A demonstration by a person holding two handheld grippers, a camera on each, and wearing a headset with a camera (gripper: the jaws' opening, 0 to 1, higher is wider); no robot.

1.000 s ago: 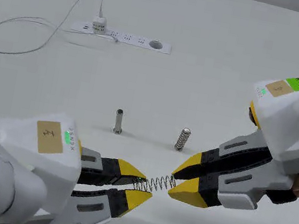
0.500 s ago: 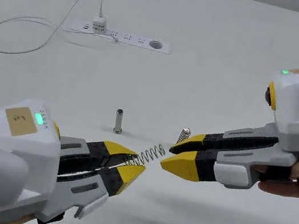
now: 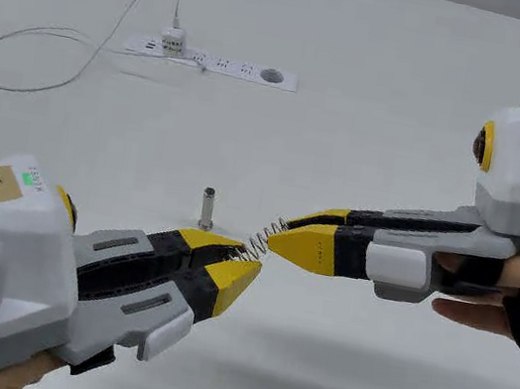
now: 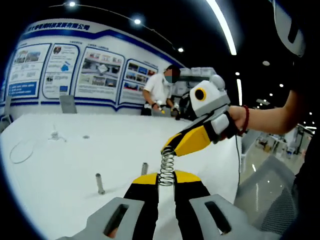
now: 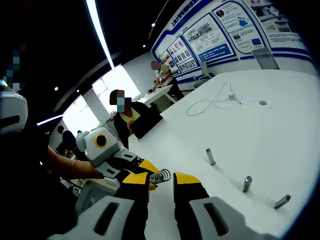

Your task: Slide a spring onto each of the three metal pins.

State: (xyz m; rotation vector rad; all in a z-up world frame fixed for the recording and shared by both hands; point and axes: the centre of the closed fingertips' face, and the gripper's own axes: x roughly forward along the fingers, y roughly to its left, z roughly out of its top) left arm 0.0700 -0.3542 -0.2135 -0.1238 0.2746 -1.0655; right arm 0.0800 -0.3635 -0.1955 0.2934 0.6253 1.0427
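Note:
A small coil spring [image 3: 259, 245] hangs in the air between the two grippers. My left gripper [image 3: 240, 260] comes in from the lower left, shut on the spring's near end [image 4: 167, 165]. My right gripper [image 3: 278, 236] reaches in from the right, its yellow jaws shut on the far end [image 5: 160, 175]. One bare metal pin [image 3: 207, 207] stands on the white table just behind the tips. The right gripper view has two bare pins [image 5: 211, 156] [image 5: 246, 183] and a third pin wearing a spring [image 5: 282, 201].
A white power strip [image 3: 222, 65] with a plugged-in adapter and a looping cable [image 3: 44, 46] lies at the back left of the table. People stand at the far side of the room [image 4: 160, 92].
The right gripper's jaws, open around the spring's end a second ago, have shut on it. Both grippers moved left and up with the spring, covering the spring-bearing pin.

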